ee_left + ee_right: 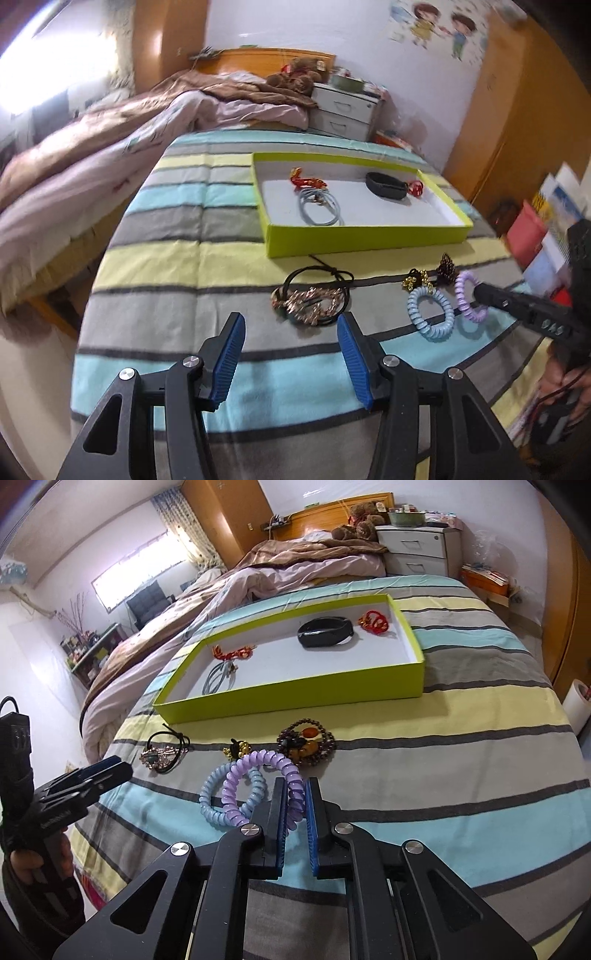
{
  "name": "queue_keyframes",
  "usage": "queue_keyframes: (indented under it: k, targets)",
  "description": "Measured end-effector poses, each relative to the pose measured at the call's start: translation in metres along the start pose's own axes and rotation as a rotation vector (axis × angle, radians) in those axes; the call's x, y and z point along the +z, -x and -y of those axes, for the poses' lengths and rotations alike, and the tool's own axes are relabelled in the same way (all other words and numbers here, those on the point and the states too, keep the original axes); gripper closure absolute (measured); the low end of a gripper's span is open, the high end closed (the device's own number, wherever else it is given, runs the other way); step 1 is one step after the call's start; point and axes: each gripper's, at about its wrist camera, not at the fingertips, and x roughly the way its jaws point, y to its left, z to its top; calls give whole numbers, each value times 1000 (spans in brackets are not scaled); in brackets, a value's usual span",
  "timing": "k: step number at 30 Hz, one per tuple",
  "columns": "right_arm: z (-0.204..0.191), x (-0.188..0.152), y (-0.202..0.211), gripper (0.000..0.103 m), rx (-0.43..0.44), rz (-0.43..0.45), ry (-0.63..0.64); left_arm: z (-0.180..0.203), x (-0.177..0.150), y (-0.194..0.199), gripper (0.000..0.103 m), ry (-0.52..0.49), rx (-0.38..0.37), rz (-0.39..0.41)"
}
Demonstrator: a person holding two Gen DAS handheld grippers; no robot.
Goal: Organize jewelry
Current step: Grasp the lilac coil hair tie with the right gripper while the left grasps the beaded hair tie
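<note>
From the left wrist view, the left gripper [291, 354] is seen with its fingers [229, 360] spread apart and nothing between them, hovering above the striped bed [177, 229] and pointed steeply down toward the black hair tie with the gold ornament [314, 301]. That piece is a tangle of loops and a loose cord end, so a snag is judged likely: if only one loop were pinched, the rest could trail and drag across the sheet. At the right edge the right gripper [480, 291] is seen reaching in low, its tips at the purple coil hair tie [467, 295], which lies touching the blue coil hair tie [430, 314]. The green box [369, 240] stands farther up the bed, already holding several pieces.

From the right wrist view, the right gripper [295, 805] is seen clenched on the purple coil hair tie [266, 771], one strand being squeezed between the fingers [280, 823]. The purple coil overlaps the blue coil hair tie [221, 797], so the blue one could be dragged or lifted along if the coils are caught together; a springy strand could also slip out of so narrow a pinch. The bead bracelet [306, 742] lies just beyond and might be brushed on the way to the green box [295, 690]. The gripper is angled downward, and the left gripper [107, 771] is held low at the left by a hand [33, 864].
</note>
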Motion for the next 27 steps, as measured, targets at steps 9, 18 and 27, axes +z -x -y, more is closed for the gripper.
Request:
queue_keyframes:
  k: [9,18,27]
  targets:
    - [15,-5,6,93,3,8,-44,25,14,-19,52,-151,37,-14]
    - [22,-6,3,93,18,2,-62,25,14,-32,69,-204,31,-66]
    - [26,-7,0,93,24,-2,-80,27,12,-33,79,-219,5,-84]
